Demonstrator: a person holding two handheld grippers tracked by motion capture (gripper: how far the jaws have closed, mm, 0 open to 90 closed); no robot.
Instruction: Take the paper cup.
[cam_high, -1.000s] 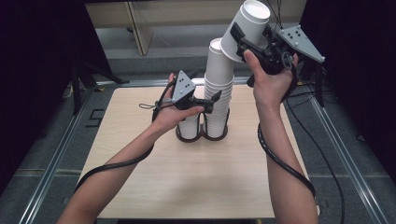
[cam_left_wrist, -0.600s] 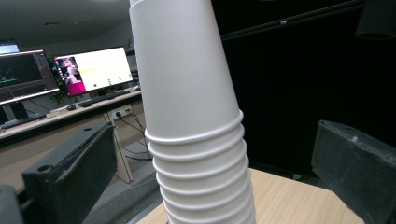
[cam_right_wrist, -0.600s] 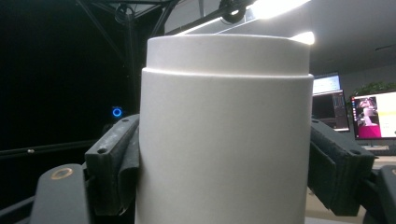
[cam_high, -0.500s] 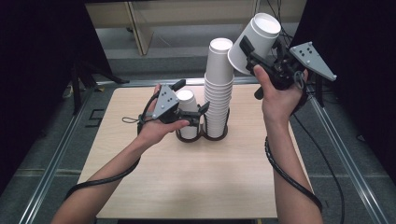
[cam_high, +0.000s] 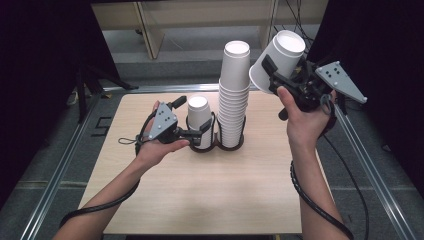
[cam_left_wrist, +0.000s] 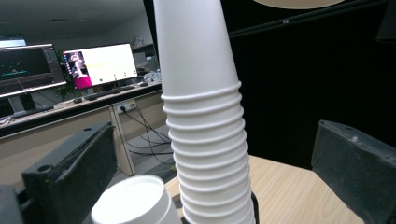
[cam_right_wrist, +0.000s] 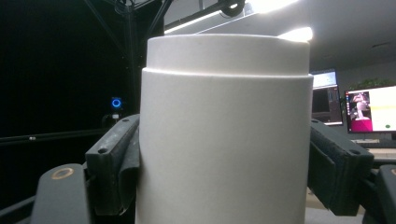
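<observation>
High view: my right gripper (cam_high: 281, 75) is up off the table, jaws pinching a white paper cup (cam_high: 276, 61) by its sides, cup tilted, open mouth facing up and away from me, just beside the top of the tall cup stack (cam_high: 234, 95) but not touching it as far as I can tell. The stack stands in the right ring of a black two-ring holder (cam_high: 218, 145) on the wooden table (cam_high: 210, 195). My left gripper (cam_high: 192, 119) sits low on the table, jaws spread either side of the short paper cup (cam_high: 199, 120) in the holder's left ring; whether a jaw touches that cup I can't tell. Well apart from each other, the two grippers, stack between them. Left gripper view: my two black jaws are wide open at bottom left and right, nothing pinched. The stack (cam_left_wrist: 205, 130) rises straight ahead between them, many rolled rims nested, and the short cup's (cam_left_wrist: 135, 200) open mouth is low, just inside my left jaw. Monitors (cam_left_wrist: 100, 63) on a desk far behind. Right gripper view: jaws pressed on both sides of the white cup (cam_right_wrist: 224, 140), which stands upright between them, its bottom end toward the top of the frame. A monitor (cam_right_wrist: 371, 109) is off past my right jaw.
</observation>
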